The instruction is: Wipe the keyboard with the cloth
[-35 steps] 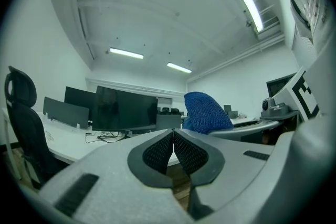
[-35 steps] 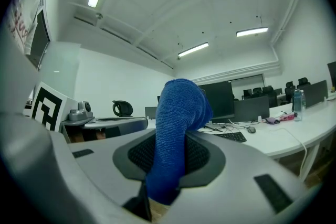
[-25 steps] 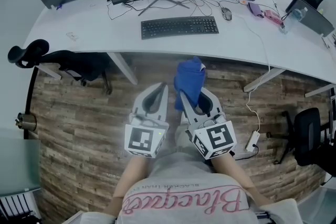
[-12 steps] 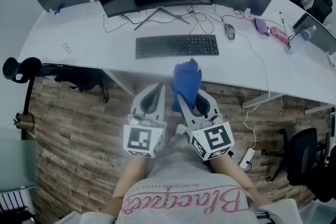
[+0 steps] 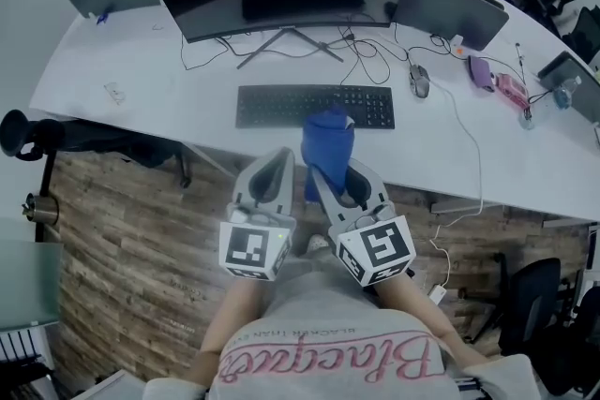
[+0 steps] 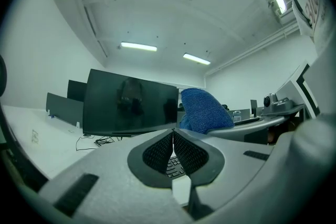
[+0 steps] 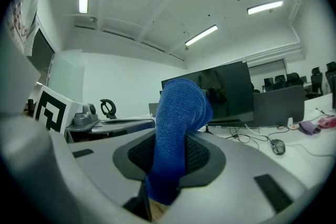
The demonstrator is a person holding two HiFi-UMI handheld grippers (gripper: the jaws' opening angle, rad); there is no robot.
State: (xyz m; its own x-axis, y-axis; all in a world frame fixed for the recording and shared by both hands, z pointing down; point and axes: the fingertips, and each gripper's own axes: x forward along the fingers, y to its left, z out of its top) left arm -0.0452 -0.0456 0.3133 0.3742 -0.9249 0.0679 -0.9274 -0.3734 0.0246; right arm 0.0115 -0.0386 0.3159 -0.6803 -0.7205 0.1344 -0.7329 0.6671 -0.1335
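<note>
Keyboard (image 5: pixel 314 106) lies on the white desk (image 5: pixel 187 80). The blue cloth (image 5: pixel 327 145) stands up from the right tongs (image 5: pixel 337 179), pinched between their jaws, its top over the keyboard's near edge. The left tongs (image 6: pixel 173 136) sit just beside, jaws pressed together on nothing, both pointing at the desk; a second ago the cloth hung over the floor (image 5: pixel 122 229), short of the desk.

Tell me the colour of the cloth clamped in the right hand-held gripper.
Blue. The cloth shows best in the right gripper view, standing up between the jaws.
</note>
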